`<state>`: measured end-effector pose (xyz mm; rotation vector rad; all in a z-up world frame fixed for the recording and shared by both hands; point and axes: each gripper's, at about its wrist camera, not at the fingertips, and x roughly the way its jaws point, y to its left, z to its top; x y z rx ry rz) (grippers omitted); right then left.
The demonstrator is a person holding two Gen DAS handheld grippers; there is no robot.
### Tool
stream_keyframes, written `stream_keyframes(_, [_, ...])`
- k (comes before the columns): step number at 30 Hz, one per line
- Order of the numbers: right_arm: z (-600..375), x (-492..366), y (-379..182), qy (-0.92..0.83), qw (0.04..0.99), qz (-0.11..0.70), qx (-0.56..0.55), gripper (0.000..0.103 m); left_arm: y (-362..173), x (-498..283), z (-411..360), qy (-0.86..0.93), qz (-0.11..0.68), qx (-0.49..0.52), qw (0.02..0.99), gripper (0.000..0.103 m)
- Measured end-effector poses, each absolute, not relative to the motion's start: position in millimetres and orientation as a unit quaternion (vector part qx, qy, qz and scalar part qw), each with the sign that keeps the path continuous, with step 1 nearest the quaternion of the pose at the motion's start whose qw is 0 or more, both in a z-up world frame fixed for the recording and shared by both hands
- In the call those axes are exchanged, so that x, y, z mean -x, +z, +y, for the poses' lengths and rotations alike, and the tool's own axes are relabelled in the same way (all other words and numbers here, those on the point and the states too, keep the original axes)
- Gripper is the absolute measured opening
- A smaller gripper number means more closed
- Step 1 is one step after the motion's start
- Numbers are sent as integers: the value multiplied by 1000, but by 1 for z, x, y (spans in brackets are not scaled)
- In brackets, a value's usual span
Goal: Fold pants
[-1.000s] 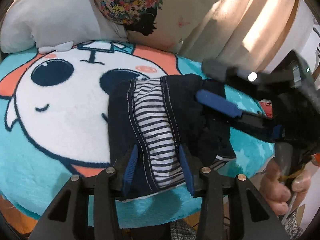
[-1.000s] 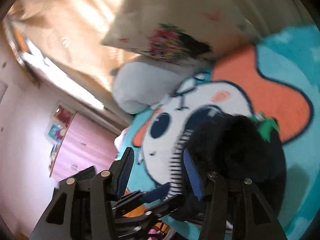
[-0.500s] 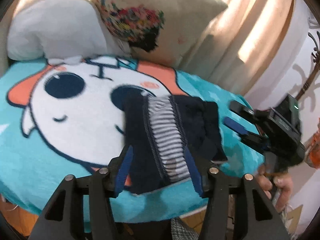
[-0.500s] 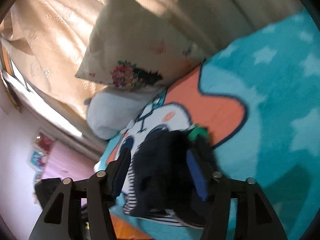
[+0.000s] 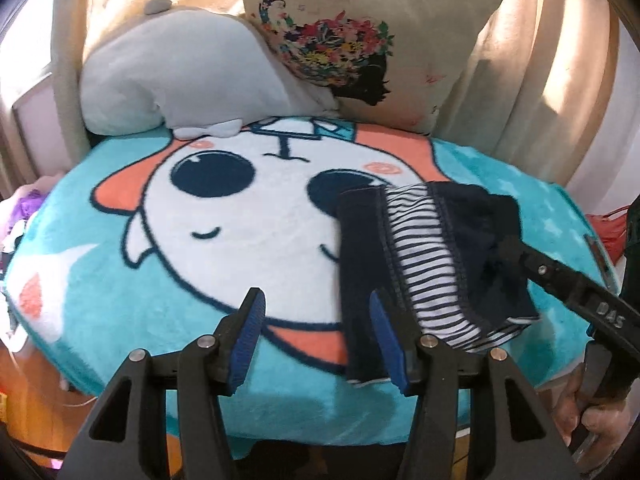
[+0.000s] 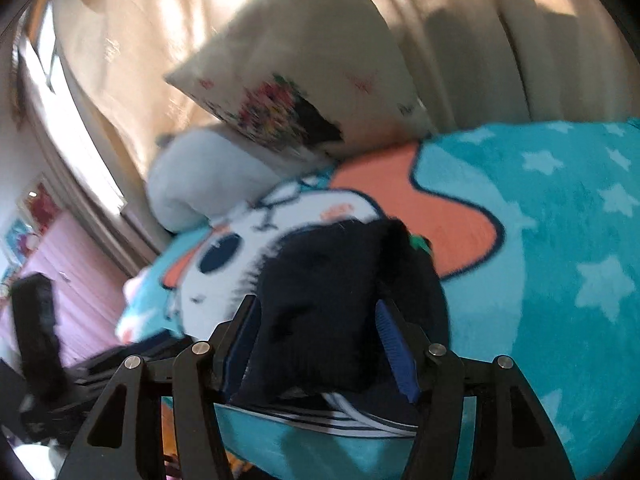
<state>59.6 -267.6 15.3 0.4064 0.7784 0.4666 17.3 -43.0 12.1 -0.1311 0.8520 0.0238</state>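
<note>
Left gripper (image 5: 316, 340) jaws open, empty — right gripper (image 6: 318, 344) jaws open around pants (image 5: 424, 264); "DAS" on arm.

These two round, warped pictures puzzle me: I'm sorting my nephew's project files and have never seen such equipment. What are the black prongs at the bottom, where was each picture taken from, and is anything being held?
There is no robot. A person holds a two-finger gripper in each hand, and each has a wide-angle camera looking along its fingers; the prongs are those fingers.

One picture comes from the left gripper, which is open over the turquoise cartoon blanket with nothing between its fingers. The folded dark pants, with a striped panel, lie on the blanket just to its right. The right gripper reaches in from the side, with part of a hand below it.

The other picture comes from the right gripper. The pants fill the gap between its fingers, but they look parted rather than pinching.

Behind lie a grey pillow and a floral cushion.
</note>
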Motion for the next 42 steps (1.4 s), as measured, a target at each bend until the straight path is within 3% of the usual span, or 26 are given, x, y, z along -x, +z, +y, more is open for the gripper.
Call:
stream_keyframes(20, [-296, -53, 23, 168, 895, 352, -215, 69, 12, -11, -48, 38, 407, 34, 912, 56])
stream_keyframes(25, [-304, -60, 20, 181, 887, 357, -232, 79, 7, -26, -31, -38, 420, 122, 899, 62])
stream_keyframes(36, [-310, -95, -22, 225, 828, 409, -311, 80, -27, -85, -15, -143, 456, 242, 844, 64])
stream_keyframes(39, [-307, -102, -23, 239, 821, 408, -320, 80, -28, -92, -28, -163, 453, 239, 843, 74])
stream_keyframes(42, [-303, -109, -27, 249, 812, 414, -328, 81, -30, -98, -40, -184, 457, 242, 836, 75])
